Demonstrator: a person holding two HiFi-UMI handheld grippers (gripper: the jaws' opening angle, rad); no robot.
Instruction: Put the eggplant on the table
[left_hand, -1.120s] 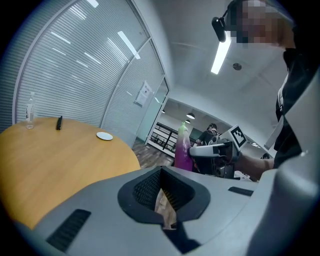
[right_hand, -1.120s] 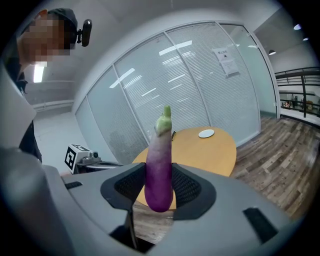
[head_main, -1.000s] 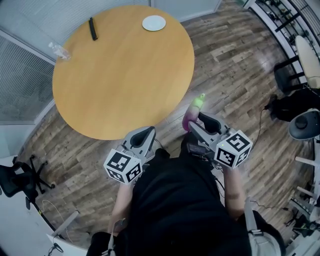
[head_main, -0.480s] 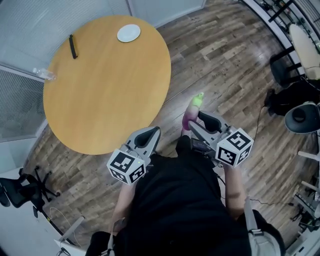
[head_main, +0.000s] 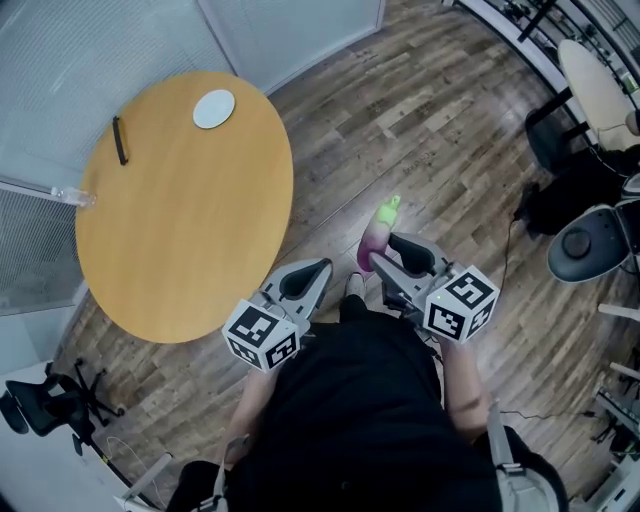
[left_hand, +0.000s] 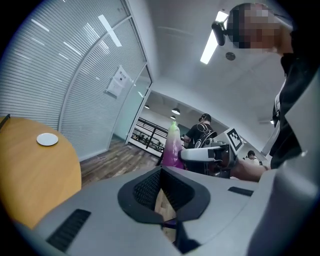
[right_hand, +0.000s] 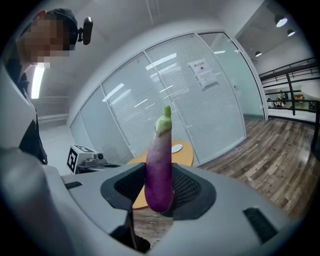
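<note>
A purple eggplant (head_main: 372, 243) with a green stem stands upright in my right gripper (head_main: 388, 251), which is shut on its lower part over the wooden floor. In the right gripper view the eggplant (right_hand: 160, 165) fills the space between the two dark pads. My left gripper (head_main: 305, 279) is held beside it, shut with nothing in it, and from its own view the eggplant (left_hand: 173, 147) shows ahead to the right. The round orange table (head_main: 180, 240) lies to the left of both grippers, apart from them.
On the table's far side lie a white plate (head_main: 214, 109), a black remote (head_main: 120, 140) and a clear bottle (head_main: 72, 195). Glass walls stand behind it. Office chairs (head_main: 590, 240) crowd the right side, another chair (head_main: 40, 405) sits lower left. A person (left_hand: 200, 132) stands in the background.
Both grippers have travelled across the floor together, and the table has slid to the left in the head view. The eggplant stays upright in the right gripper.
</note>
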